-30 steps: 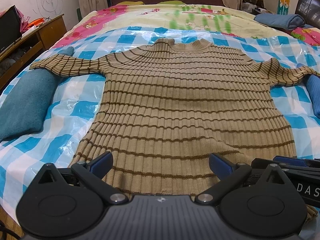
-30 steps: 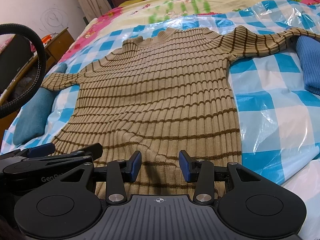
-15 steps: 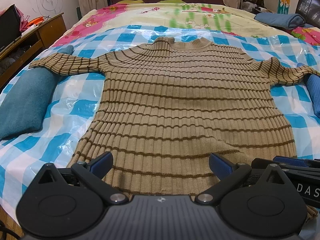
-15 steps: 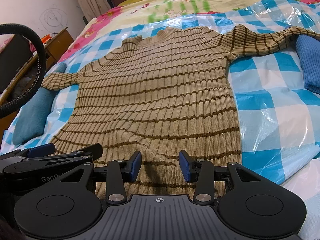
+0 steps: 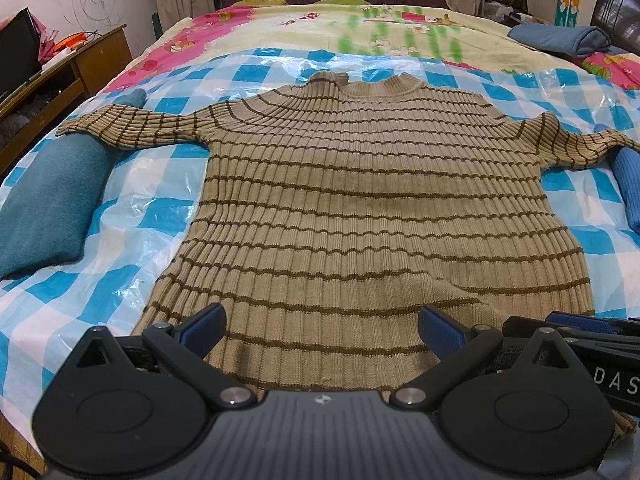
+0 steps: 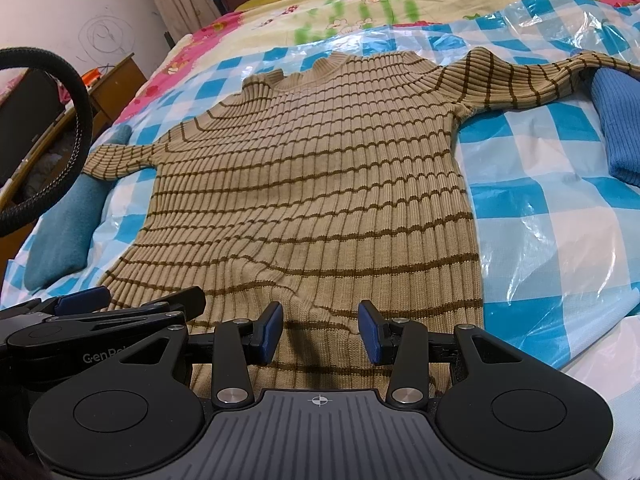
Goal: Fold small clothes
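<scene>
Right now the tan ribbed sweater with dark brown stripes (image 5: 340, 208) lies flat, sleeves spread, on the blue-and-white checked plastic sheet (image 5: 120, 216) covering the bed. Both tongs hover side by side over its near hem: the left gripper (image 5: 322, 330) gapes wide, the right gripper (image 6: 319, 334) stands partly parted, neither grasping anything.

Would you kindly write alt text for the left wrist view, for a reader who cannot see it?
A tan ribbed sweater with thin brown stripes lies flat, sleeves spread, on a blue-and-white checked plastic sheet covering a bed. The left gripper hangs open above its hem, with a teal folded cloth at far left.
</scene>
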Demonstrator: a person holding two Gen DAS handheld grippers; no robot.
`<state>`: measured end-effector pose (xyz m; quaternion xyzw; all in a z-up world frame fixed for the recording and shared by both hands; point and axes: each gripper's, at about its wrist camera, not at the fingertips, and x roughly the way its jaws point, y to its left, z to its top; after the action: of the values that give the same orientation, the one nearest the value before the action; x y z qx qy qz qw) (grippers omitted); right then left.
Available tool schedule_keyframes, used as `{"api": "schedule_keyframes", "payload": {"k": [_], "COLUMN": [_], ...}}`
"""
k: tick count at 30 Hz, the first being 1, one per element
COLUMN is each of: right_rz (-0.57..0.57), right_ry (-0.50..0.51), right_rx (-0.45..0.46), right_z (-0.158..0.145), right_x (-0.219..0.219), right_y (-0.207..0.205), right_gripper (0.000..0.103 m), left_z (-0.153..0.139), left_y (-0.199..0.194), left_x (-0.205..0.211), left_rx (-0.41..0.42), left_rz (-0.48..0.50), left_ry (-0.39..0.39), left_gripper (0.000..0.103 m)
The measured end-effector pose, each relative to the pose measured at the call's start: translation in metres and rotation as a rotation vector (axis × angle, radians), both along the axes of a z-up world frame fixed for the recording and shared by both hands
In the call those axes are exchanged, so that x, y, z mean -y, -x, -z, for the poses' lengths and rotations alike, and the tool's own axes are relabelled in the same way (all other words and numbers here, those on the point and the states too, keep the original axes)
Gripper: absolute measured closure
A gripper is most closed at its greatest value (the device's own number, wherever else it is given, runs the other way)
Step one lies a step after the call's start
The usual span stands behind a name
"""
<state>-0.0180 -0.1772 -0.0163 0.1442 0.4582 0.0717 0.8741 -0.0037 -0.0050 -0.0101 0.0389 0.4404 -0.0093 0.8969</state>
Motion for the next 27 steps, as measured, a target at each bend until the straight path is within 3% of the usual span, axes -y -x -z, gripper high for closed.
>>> {"api": "schedule_keyframes", "payload": {"k": [27], "right_rz": [0.005], "right_ry": [-0.012], "right_rx": [-0.020], "right_z": [0.0023], "right_x": [0.0005], "right_y": [-0.0028], "right_gripper": [0.062], "left_z": [0.0009], "left_y": [-0.0082], "left_x": [0.0027], "left_rx": [-0.013], "left_rz": [0.014], "left_ry": [-0.013], "left_gripper": [0.000]}}
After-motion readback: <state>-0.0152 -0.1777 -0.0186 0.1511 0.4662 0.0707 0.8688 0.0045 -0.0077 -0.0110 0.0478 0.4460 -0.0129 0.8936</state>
